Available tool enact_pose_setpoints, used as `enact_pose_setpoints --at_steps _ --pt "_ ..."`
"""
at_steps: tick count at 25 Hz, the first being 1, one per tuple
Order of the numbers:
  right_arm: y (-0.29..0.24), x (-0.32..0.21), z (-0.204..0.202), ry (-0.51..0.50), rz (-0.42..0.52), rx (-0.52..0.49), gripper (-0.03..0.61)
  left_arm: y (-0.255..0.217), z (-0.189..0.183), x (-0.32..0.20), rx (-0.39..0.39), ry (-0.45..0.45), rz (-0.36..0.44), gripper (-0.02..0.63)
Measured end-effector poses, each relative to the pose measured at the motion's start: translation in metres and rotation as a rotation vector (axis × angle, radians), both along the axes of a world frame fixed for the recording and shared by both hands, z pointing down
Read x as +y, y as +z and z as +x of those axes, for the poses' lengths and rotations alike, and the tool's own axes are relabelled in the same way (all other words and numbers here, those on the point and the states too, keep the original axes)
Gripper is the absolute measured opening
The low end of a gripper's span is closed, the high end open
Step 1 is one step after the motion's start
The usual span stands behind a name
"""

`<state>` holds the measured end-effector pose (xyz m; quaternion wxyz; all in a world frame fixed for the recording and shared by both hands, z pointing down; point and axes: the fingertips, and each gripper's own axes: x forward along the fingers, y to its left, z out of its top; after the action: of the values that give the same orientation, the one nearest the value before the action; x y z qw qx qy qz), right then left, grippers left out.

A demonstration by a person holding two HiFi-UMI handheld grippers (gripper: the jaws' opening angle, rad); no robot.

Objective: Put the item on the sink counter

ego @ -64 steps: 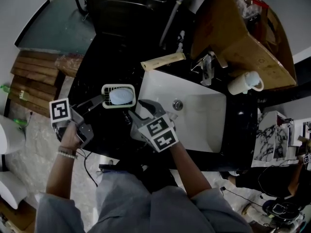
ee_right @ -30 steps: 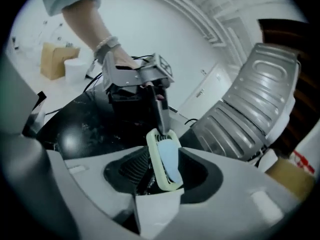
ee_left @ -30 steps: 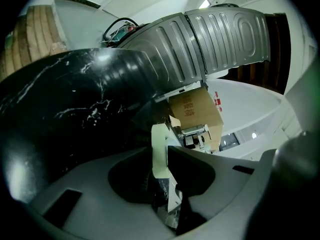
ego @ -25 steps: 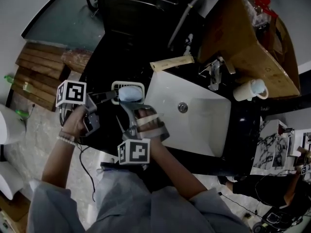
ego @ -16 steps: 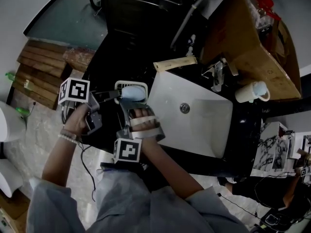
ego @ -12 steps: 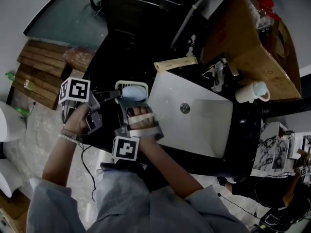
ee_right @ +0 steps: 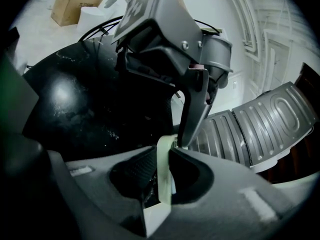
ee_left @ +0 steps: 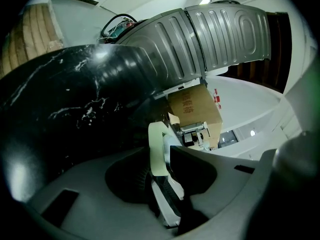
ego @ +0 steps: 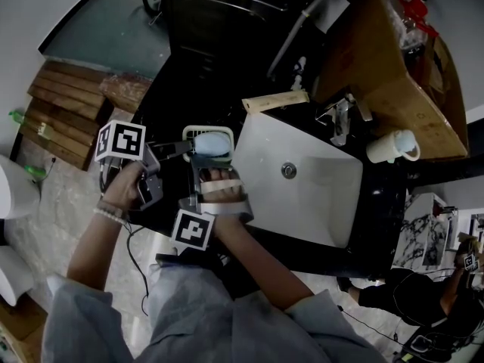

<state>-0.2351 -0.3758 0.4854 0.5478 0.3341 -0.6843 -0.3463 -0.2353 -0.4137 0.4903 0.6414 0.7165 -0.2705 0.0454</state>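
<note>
**Desk:** Where is the soap dish?

**Photographer:** Seen from the head camera, the cream soap dish (ego: 189,131), with a pale blue soap bar (ego: 212,143) in it, is over the black marble counter (ego: 166,97), at about 10 o'clock from the white basin (ego: 318,203). Whether its base rests on the stone cannot be told.

**Desk:** And the two grippers?

**Photographer:** The left gripper (ego: 184,148) reaches in from the dish's 9 o'clock. Its fingers (ee_left: 166,193) have just been opening and stand loosely on either side of the rim, which is between them. The right gripper (ego: 206,163) comes up from 6 o'clock. Its fingers (ee_right: 138,169) have just been closing and are clamped on the near rim.

**Desk:** What is around them?

**Photographer:** A chrome tap (ego: 339,119) stands at the basin's 1 o'clock and a white mug (ego: 389,146) at 2 o'clock. A cardboard box (ego: 386,66) sits beyond both.
</note>
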Motion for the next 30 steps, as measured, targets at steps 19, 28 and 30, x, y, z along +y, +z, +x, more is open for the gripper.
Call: enact_pose_setpoints --at_steps 19,28,30 --pt "0.009 -0.003 0.003 0.035 -0.093 -0.08 0.081 -0.023 -0.03 0.01 -0.058 -0.063 0.155 0.149" --pt "0.008 0.001 -0.001 0.009 -0.168 -0.264 0.123 -0.031 -0.031 0.012 -0.09 -0.12 0.222 0.07" --pt "0.002 0.005 -0.004 0.0 -0.171 -0.309 0.124 -0.037 -0.032 0.013 -0.096 -0.13 0.251 0.042"
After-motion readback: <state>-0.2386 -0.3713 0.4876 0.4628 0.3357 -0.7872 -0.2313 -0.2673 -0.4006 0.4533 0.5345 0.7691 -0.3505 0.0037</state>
